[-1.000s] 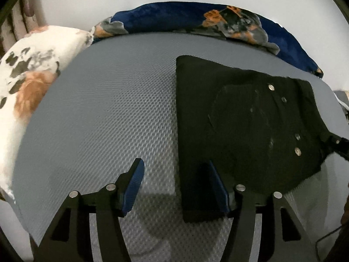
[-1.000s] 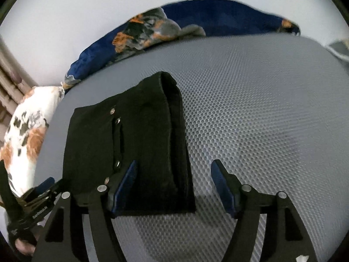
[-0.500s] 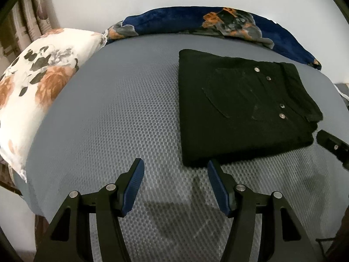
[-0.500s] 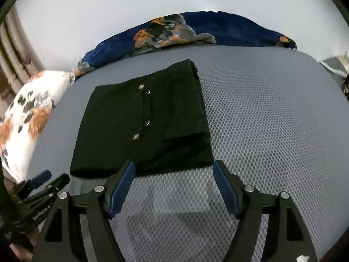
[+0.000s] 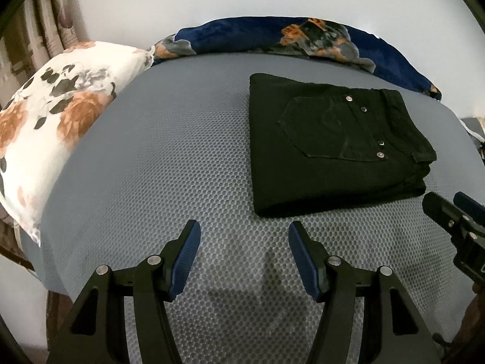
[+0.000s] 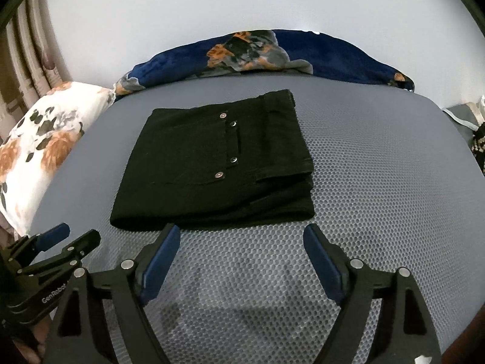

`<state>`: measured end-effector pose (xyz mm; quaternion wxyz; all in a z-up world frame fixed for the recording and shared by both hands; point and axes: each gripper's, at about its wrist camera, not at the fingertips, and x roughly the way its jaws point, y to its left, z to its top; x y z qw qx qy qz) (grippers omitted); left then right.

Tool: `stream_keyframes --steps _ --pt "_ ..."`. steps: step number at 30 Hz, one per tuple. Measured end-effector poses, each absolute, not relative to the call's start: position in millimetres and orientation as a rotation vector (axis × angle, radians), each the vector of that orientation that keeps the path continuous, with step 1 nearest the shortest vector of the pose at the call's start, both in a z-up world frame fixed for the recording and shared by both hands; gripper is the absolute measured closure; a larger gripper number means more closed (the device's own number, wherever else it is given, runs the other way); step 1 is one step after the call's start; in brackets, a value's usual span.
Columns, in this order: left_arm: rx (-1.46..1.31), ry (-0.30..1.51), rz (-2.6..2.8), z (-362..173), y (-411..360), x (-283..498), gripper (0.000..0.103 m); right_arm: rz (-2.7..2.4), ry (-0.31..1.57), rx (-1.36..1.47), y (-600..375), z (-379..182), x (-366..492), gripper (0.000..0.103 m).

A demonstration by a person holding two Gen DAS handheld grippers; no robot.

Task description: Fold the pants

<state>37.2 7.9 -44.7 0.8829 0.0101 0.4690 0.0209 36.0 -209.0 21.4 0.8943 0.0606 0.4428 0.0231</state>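
the black pants lie folded into a compact rectangle on the grey mesh-textured bed, toward its far edge, just short of the dark blue floral blanket bunched along that edge, with the white floral pillow well apart at the bed's left edge. the back pocket and its metal rivets face up, and the stacked layers show along the near right corner of the bundle, where the waistband end sits slightly proud. the left tongs hang released over bare bed just short of the pants' near edge, nothing between the blue pads. the right tongs are likewise released and empty, their jaws having just been opening wider, poised near the same edge. the fold looks essentially done. the cloth reads as a thick denim-like weave: soft and limp rather than stiff, moderately heavy for a garment, not slippery and not fragile, though the stack would sag and spill open if lifted by one corner. if it must be moved or tidied, the safest hold is likely at both ends of the near folded edge, pinching through all layers at once, one pair of tongs at each corner, so the bundle stays square.
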Motion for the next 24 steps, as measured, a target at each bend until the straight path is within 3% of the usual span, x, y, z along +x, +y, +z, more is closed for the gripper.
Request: stream_keyframes --steps 24 --pt "0.035 0.975 0.037 -44.6 3.8 29.6 0.042 0.036 0.948 0.109 -202.1 12.7 21.9 0.018"
